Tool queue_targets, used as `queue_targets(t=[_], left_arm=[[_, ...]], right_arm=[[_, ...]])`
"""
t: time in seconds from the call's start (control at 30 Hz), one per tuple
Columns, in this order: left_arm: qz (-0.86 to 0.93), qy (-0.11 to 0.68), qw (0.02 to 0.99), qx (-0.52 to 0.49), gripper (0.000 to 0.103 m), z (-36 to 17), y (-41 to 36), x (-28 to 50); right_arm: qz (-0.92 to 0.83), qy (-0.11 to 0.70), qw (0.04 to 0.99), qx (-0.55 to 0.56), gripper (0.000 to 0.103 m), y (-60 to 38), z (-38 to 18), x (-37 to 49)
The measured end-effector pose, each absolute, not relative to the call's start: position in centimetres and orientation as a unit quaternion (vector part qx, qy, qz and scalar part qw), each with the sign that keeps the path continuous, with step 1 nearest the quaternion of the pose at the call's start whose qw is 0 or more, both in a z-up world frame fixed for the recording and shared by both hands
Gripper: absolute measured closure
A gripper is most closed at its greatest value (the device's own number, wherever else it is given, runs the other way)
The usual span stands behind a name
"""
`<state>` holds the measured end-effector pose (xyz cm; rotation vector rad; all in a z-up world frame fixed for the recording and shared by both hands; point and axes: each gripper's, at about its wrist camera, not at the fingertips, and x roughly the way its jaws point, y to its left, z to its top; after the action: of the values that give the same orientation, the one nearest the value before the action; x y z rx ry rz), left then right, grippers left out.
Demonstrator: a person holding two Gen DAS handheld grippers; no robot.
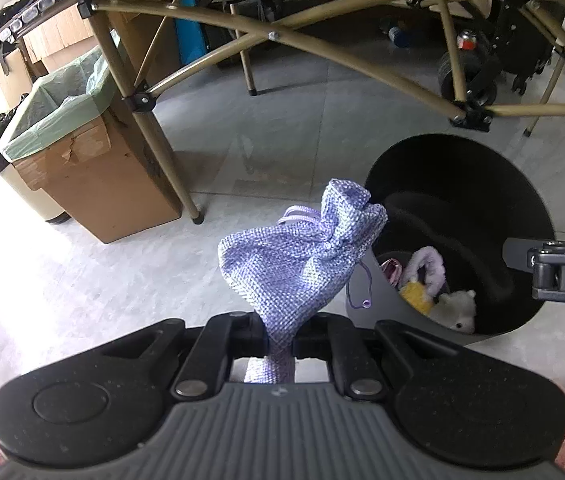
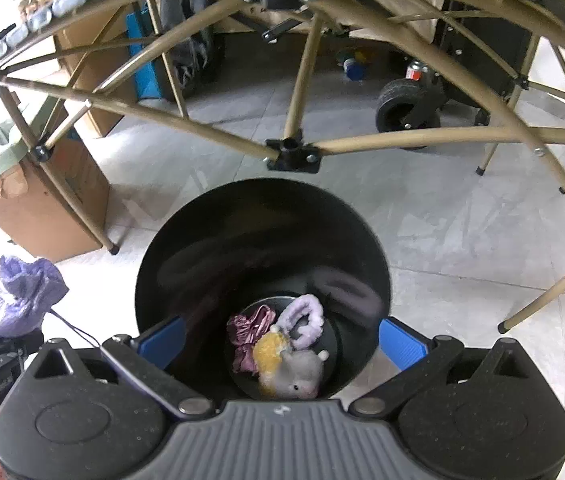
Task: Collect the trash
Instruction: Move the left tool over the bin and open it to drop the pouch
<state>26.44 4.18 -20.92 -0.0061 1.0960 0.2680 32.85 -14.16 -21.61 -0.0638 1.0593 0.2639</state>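
Note:
My left gripper is shut on the bottom corner of a lilac woven drawstring pouch, which stands up from the jaws just left of the black round bin. The same pouch shows at the far left of the right wrist view. My right gripper hangs open over the bin, its blue pads spread wide with nothing between them. At the bin's bottom lie a small grey plush toy, a yellow piece, a lilac fluffy ring and a crumpled pink wrapper.
A folding table's tan metal frame spans the floor behind the bin. A cardboard box lined with a green bag stands at the left. A black wheeled cart sits at the back right. Grey floor tiles lie around the bin.

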Motion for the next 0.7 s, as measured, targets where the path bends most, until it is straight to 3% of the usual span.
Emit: queue_targets(t=[0.7], left_arm=[[0.050, 0.509, 0.858, 0.040, 0.093, -20.1, -2.3, 30.5]], right_arm=[[0.057, 0.467, 0.882, 0.003, 0.000, -21.4, -18.7, 33.3]])
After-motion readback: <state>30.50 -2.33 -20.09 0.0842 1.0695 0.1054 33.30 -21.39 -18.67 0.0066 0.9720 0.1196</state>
